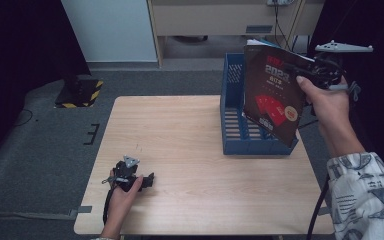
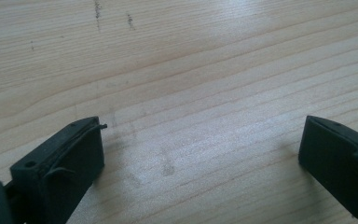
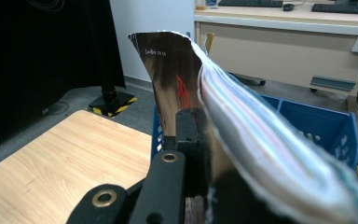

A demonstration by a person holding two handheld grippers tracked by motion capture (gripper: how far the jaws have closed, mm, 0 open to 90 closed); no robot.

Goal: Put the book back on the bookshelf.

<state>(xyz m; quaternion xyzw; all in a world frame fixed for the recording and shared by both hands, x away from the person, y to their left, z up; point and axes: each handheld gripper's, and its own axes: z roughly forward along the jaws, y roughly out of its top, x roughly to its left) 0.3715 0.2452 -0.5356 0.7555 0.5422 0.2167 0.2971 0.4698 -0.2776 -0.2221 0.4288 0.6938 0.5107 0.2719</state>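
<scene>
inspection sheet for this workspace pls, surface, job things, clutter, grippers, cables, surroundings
surface: light wooden table, faint scuff marks.
job's things: black magazine with red print, held upright over blue slotted rack at the table's right rear.
clutter: nothing seen.
grippers: right gripper shut on the magazine; left gripper open, resting on the table.
cables: black cable below the right forearm.
surroundings: grey carpet, beige cabinet, yellow-black striped stand base.

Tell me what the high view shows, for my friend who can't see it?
The right hand-held gripper holds a dark magazine with red shapes upright above a blue file rack at the far right of a wooden table. The left hand-held gripper rests open on the table's near left part, holding nothing.
</scene>
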